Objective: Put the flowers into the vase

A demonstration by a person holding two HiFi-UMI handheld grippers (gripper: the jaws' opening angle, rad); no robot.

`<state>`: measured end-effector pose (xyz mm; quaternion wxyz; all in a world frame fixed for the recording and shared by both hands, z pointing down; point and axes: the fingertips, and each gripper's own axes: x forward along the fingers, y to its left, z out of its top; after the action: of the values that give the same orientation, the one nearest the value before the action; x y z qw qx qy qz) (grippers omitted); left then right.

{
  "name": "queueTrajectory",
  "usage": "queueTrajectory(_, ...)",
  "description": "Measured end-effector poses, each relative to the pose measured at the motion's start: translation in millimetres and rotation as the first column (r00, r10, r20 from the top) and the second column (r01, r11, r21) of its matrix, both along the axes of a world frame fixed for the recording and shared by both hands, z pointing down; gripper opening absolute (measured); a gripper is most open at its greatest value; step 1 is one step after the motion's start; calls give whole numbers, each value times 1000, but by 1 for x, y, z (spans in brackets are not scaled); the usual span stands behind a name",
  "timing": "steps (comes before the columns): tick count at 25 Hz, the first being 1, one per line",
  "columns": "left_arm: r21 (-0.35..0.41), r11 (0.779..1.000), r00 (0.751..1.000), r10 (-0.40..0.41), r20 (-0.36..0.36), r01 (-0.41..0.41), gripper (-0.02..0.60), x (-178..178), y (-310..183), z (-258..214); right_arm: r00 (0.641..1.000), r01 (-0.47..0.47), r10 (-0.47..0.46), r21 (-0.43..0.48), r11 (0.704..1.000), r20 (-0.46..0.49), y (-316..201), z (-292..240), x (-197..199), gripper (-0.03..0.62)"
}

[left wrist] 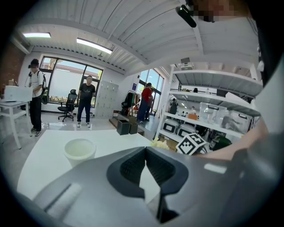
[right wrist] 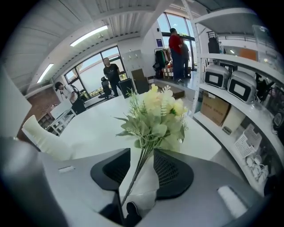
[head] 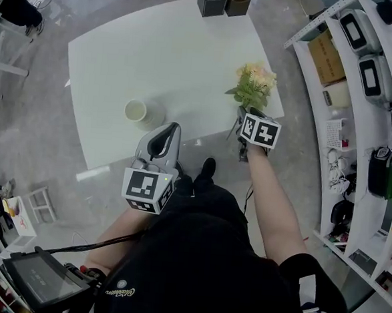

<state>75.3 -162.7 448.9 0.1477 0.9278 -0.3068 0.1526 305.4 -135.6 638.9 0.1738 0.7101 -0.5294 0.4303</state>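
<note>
A bunch of pale yellow and pink flowers [head: 256, 83] with green leaves is at the right near corner of the white table [head: 190, 45]. Its stems [right wrist: 135, 175] run back between the jaws of my right gripper [right wrist: 142, 153], which stand wide apart and do not press on them. In the head view the right gripper [head: 244, 116] sits just behind the blooms. The vase [head: 136, 109], a small white cup, stands upright near the table's left front. My left gripper [head: 174, 127] hovers at the near edge to the right of the vase [left wrist: 80, 150], its jaws [left wrist: 145, 150] together on nothing.
A black box [head: 211, 0] and a brown box [head: 238, 0] stand at the table's far edge. White shelves [head: 362, 77] with appliances run along the right, close to the right arm. Several people [left wrist: 86, 99] stand far off in the room.
</note>
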Motion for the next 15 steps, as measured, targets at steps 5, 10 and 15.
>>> queueTrajectory(5,-7,1000,1000,-7,3,7,8,-4,-3,3,999,-25,28,-59,998,43,-7,16,9,167)
queueTrajectory(10,-15,1000,1000,-15,-2,15,8,-5,-7,5,991,-42,55,-108,993,119,-11,28,13,164)
queueTrajectory(15,-21,1000,1000,-7,-6,7,8,-2,-7,8,985,-44,68,-153,987,158,-12,38,16,127)
